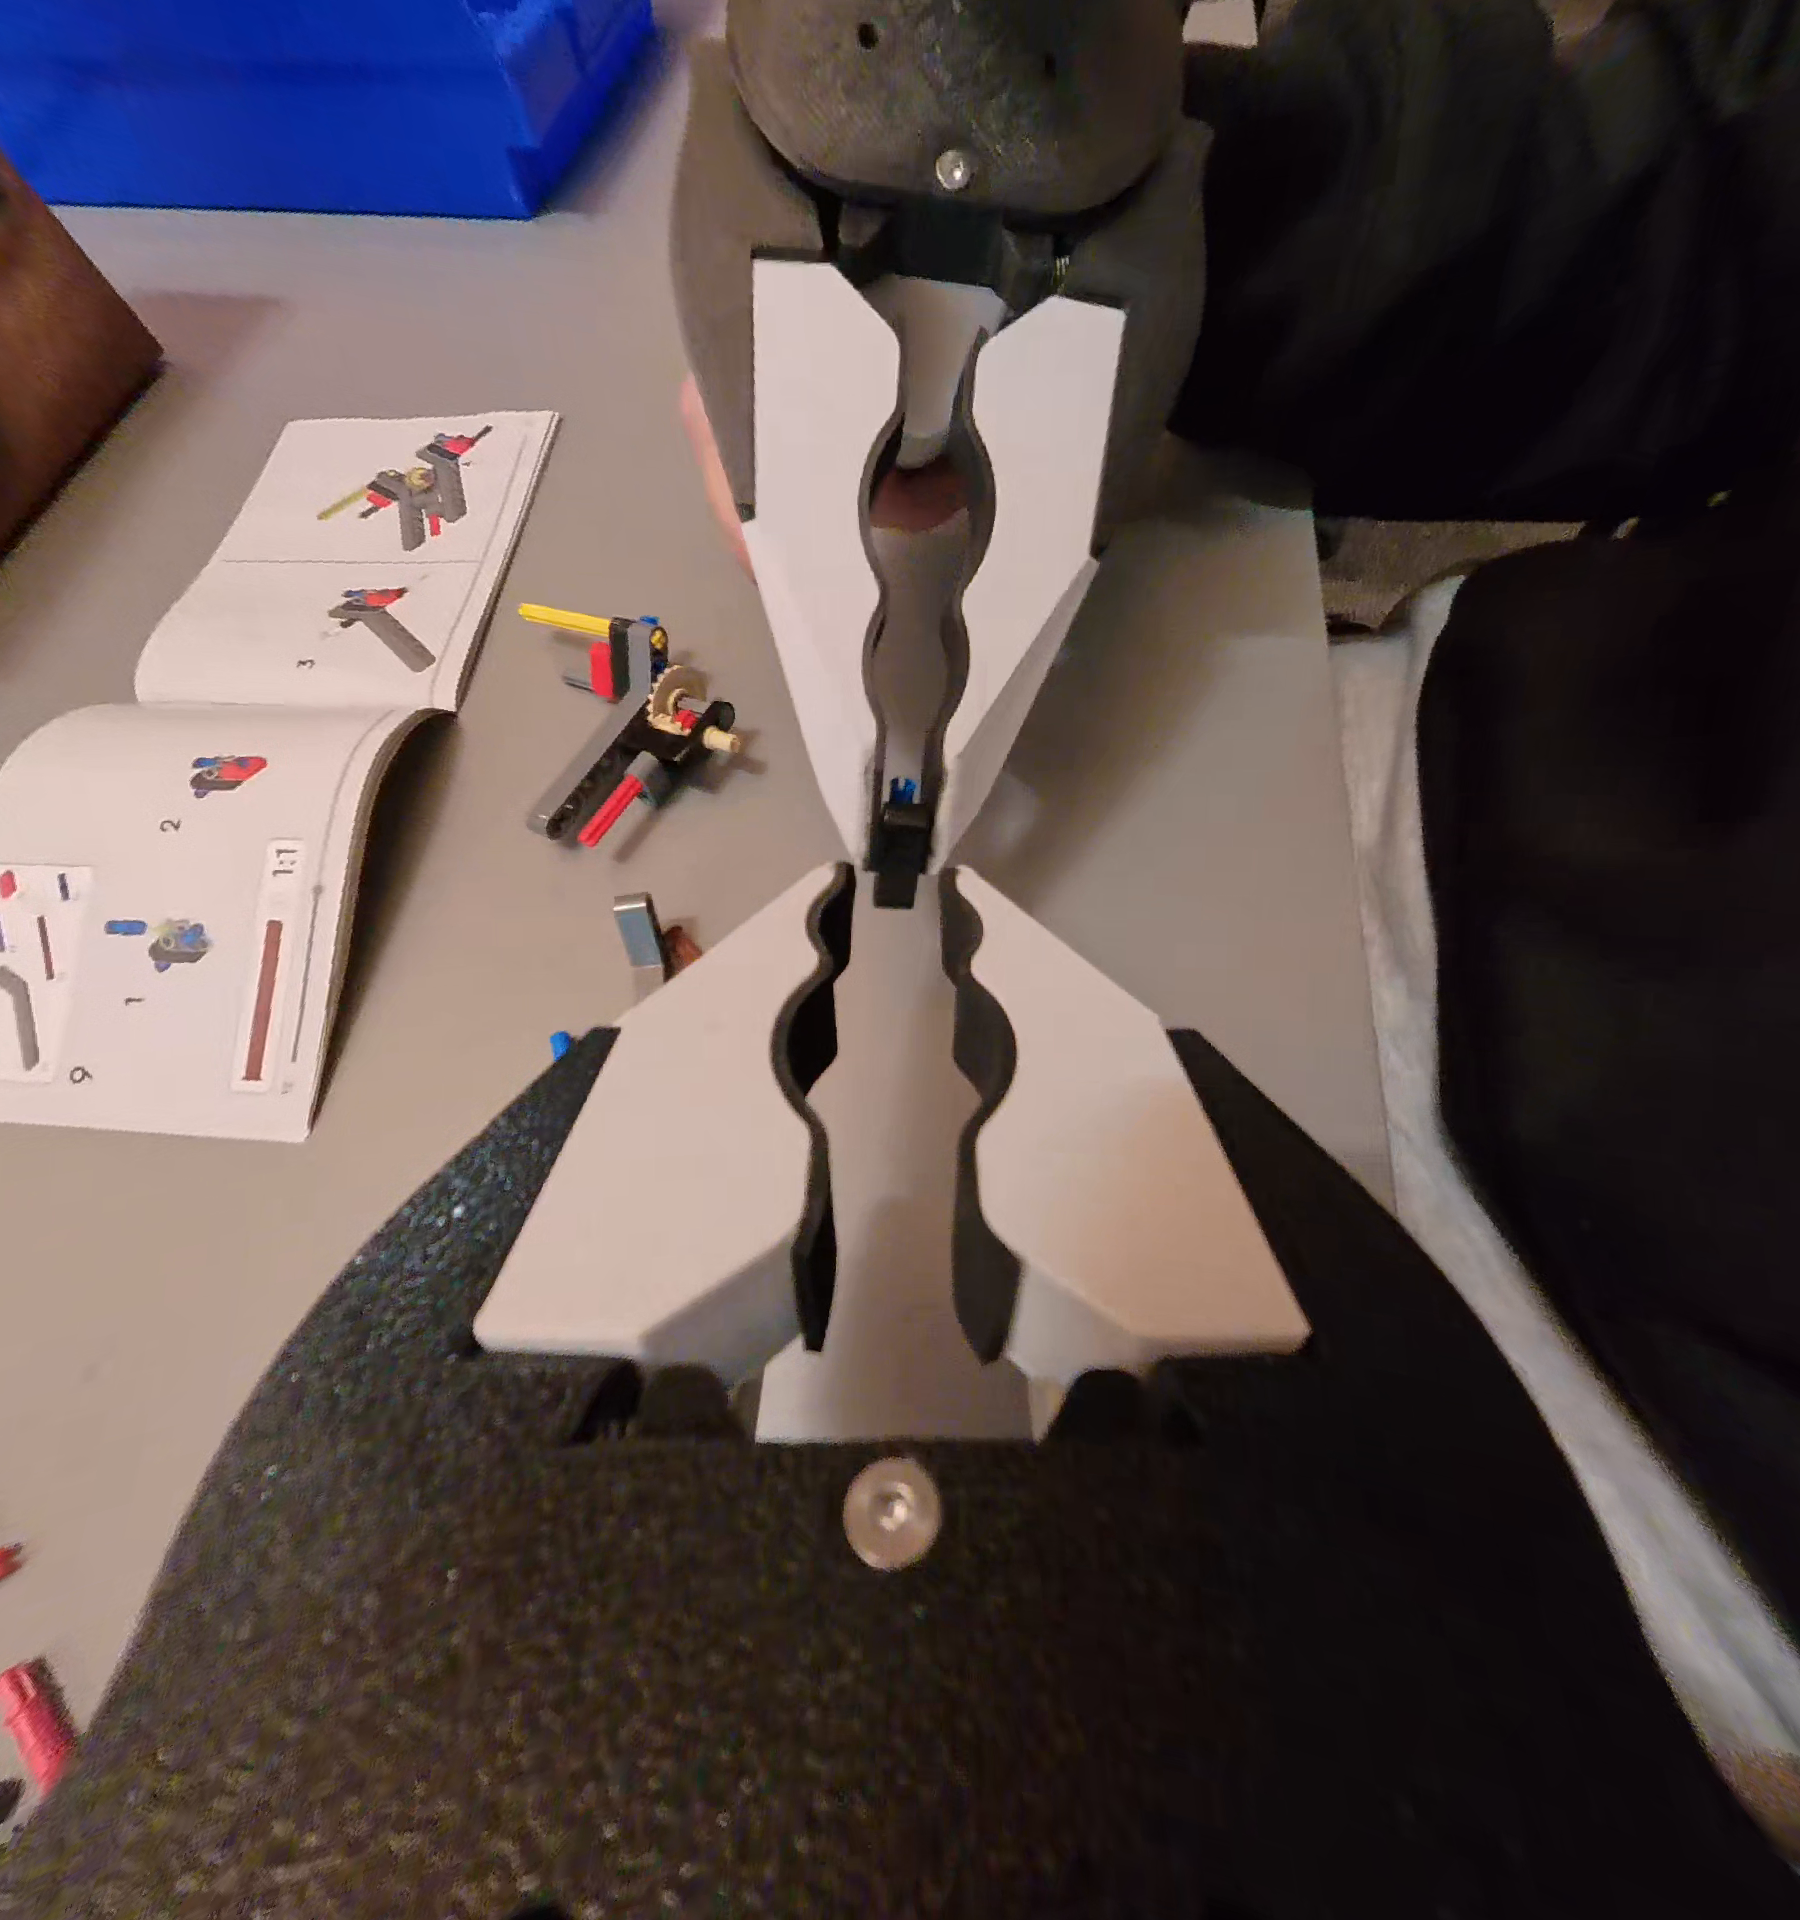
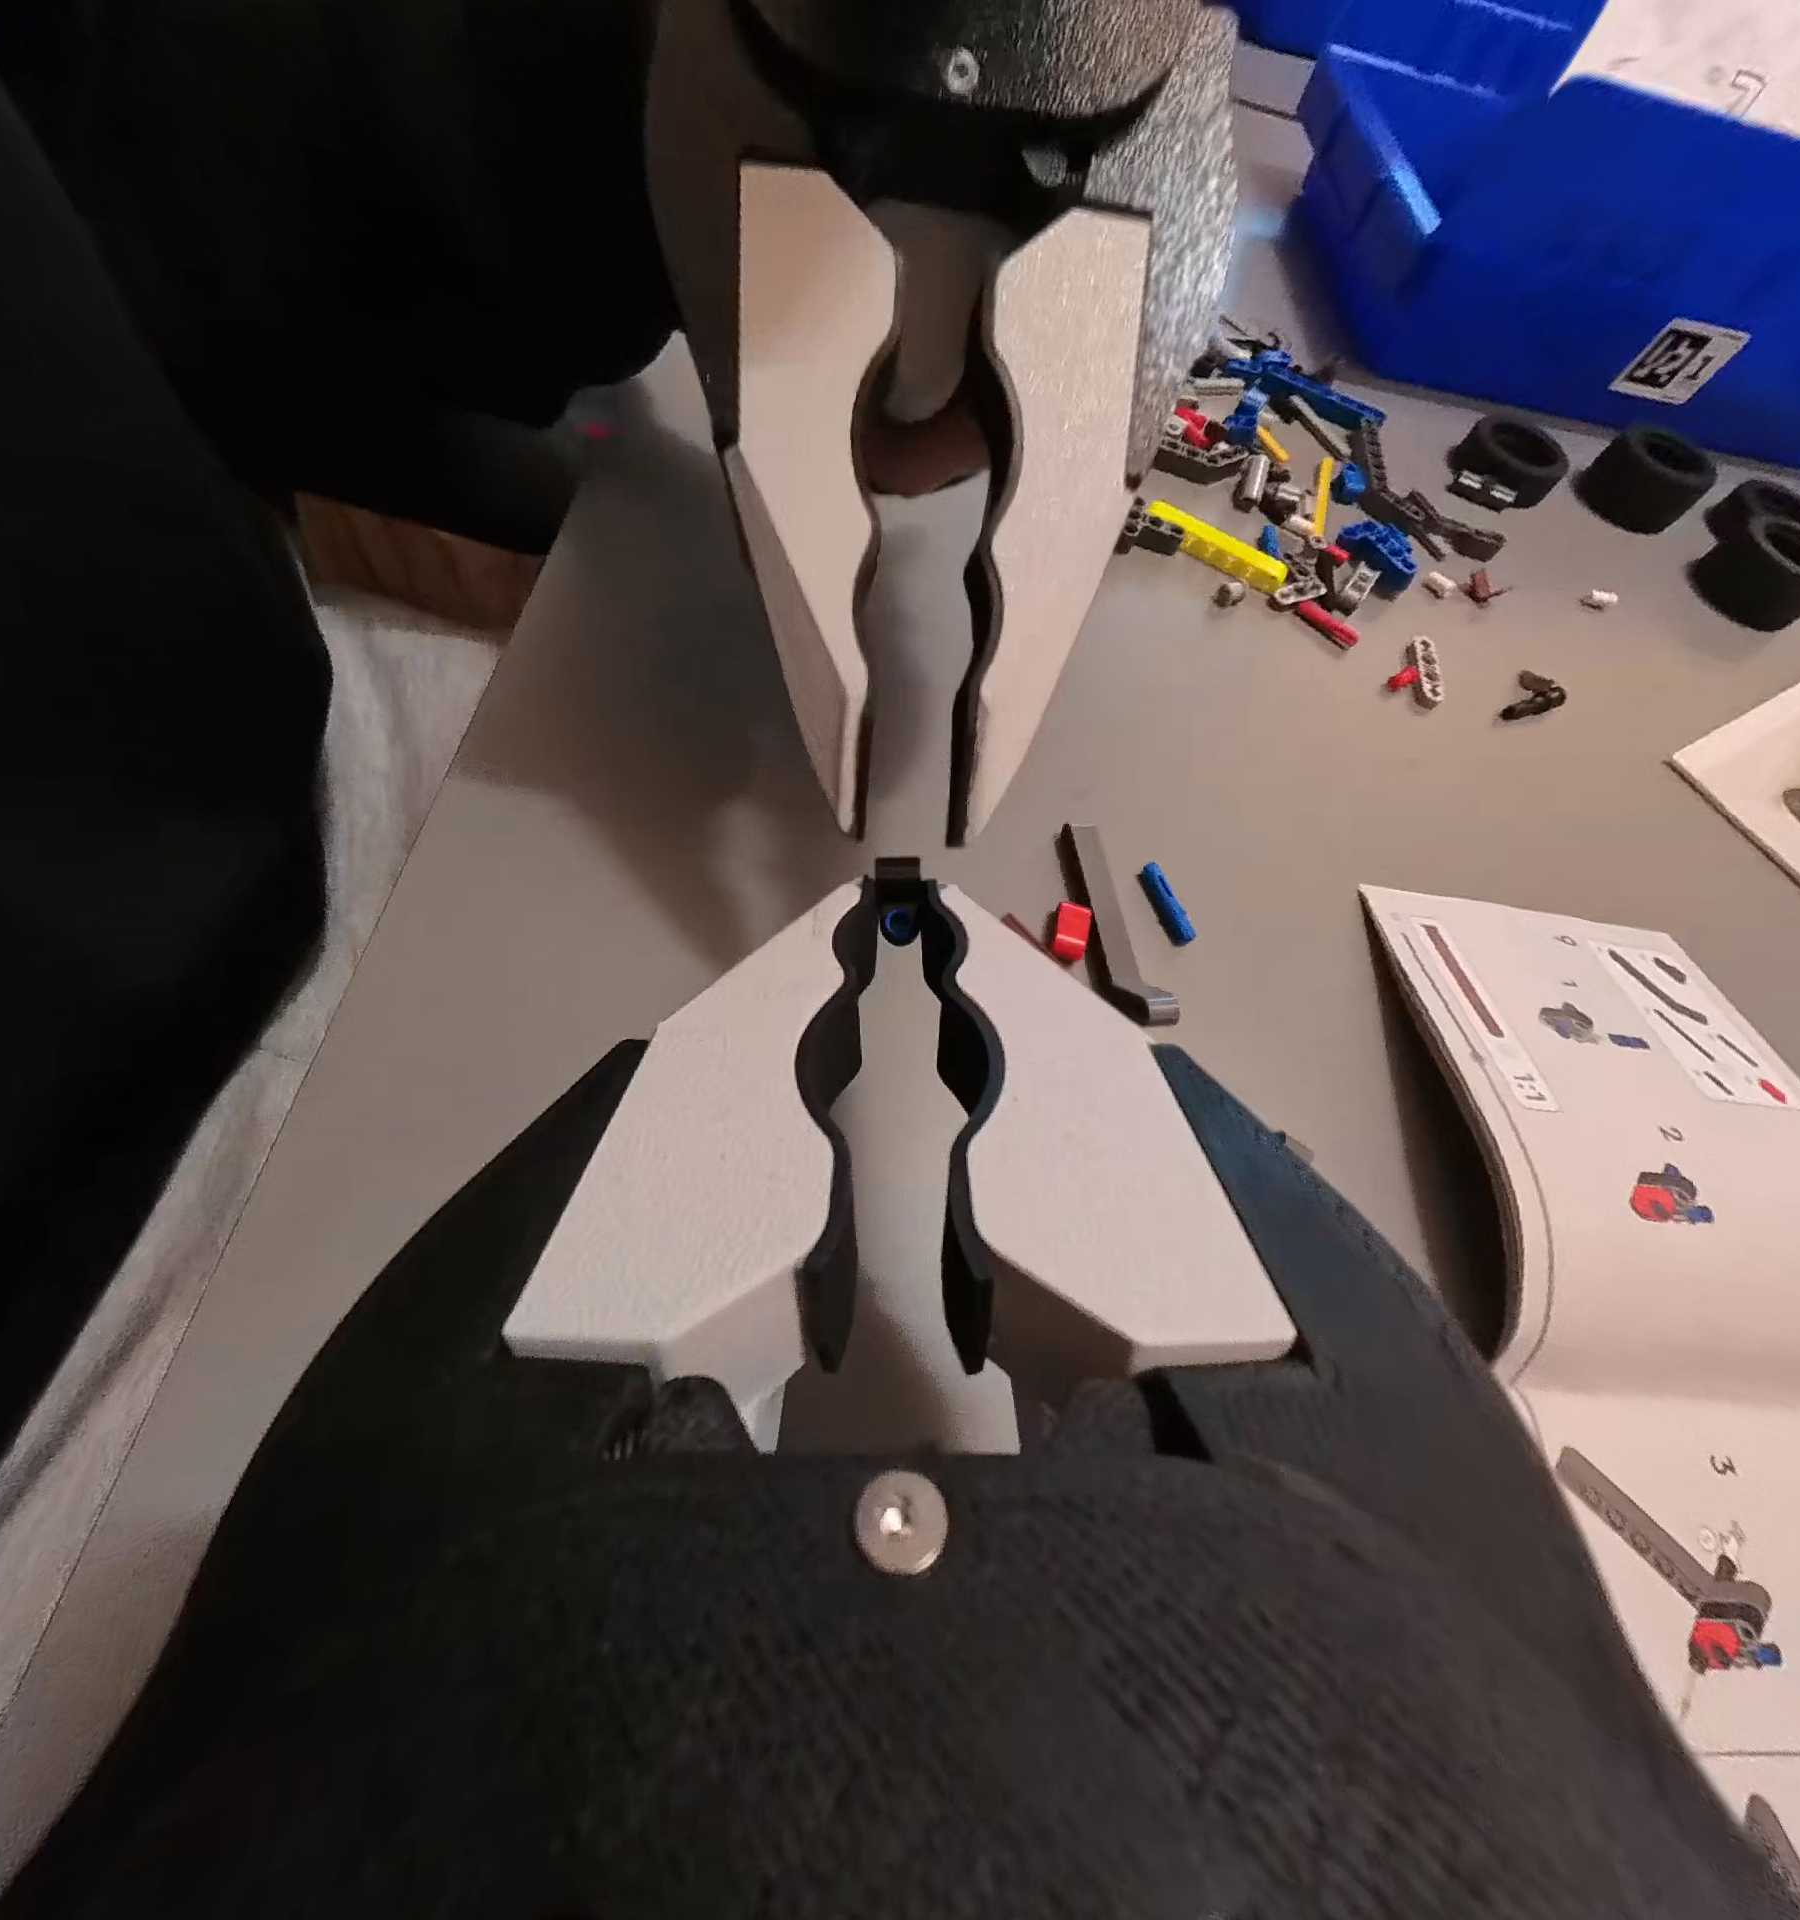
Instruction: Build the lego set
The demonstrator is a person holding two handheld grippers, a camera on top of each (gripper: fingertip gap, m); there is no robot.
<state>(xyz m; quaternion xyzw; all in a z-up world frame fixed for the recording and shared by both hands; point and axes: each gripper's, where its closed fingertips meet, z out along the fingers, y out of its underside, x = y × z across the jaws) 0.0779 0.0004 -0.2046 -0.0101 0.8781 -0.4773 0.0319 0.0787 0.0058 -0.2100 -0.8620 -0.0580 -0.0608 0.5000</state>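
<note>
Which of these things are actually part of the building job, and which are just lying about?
In use: right gripper shut on black piece; open left gripper; instruction booklet; half-built model; loose parts pile; tyres.
Lying about: blue bin; brown wooden box.

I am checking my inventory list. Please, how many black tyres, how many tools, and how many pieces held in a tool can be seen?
black tyres: 4
tools, namely left tool and right tool: 2
small black piece, held in the right tool: 1
Total: 7
</note>
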